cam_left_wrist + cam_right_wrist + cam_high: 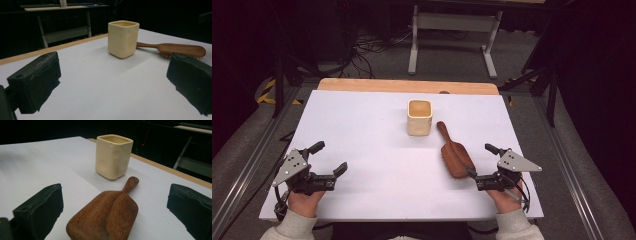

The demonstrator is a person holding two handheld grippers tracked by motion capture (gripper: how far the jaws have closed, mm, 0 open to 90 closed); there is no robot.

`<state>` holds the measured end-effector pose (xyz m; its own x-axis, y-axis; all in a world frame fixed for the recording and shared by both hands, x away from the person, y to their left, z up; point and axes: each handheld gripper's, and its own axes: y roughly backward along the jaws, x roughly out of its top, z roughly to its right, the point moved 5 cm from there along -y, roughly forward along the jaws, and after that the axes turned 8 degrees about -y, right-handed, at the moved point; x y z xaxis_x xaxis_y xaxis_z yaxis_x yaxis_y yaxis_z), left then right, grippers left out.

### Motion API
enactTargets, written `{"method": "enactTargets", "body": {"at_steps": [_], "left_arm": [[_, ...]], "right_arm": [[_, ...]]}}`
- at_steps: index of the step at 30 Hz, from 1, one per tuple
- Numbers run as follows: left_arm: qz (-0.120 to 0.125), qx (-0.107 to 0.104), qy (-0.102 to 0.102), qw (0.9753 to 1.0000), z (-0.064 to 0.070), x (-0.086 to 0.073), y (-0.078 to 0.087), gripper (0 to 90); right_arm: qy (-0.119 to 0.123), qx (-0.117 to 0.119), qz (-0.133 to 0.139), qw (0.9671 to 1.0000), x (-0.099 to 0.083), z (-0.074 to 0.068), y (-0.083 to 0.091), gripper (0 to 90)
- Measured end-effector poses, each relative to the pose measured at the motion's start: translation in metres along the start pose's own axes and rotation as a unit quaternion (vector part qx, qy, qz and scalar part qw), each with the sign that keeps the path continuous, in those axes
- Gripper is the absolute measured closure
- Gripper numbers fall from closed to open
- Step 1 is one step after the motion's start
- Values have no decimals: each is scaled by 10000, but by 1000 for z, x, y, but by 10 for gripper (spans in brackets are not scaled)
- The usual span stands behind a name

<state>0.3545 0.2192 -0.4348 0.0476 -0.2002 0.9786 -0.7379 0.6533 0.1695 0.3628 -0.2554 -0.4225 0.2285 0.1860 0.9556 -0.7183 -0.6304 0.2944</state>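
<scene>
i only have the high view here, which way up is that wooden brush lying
Observer: Bristles down. The left gripper view shows them under the head of the hairbrush, against the table.
Operator: anything on the cup's sides
Observer: The right gripper view shows round dimples on the cream cup.
Operator: is the right gripper lined up on the brush
Observer: Yes, the brush head lies between the open jaws of the right gripper.

Cream squarish cup (419, 117) standing upright mid-table, open top. Brown wooden hairbrush (454, 152) lies bristles-down just at its 4 o'clock, handle pointing to 11 o'clock, toward the cup.
</scene>
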Motion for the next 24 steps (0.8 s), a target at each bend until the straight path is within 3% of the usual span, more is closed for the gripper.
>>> {"method": "enactTargets", "body": {"at_steps": [24], "left_arm": [[-148,-17,-87,9999,1,-1,-3,1]], "right_arm": [[5,67,-50,10000,6,1,-2,21]]}}
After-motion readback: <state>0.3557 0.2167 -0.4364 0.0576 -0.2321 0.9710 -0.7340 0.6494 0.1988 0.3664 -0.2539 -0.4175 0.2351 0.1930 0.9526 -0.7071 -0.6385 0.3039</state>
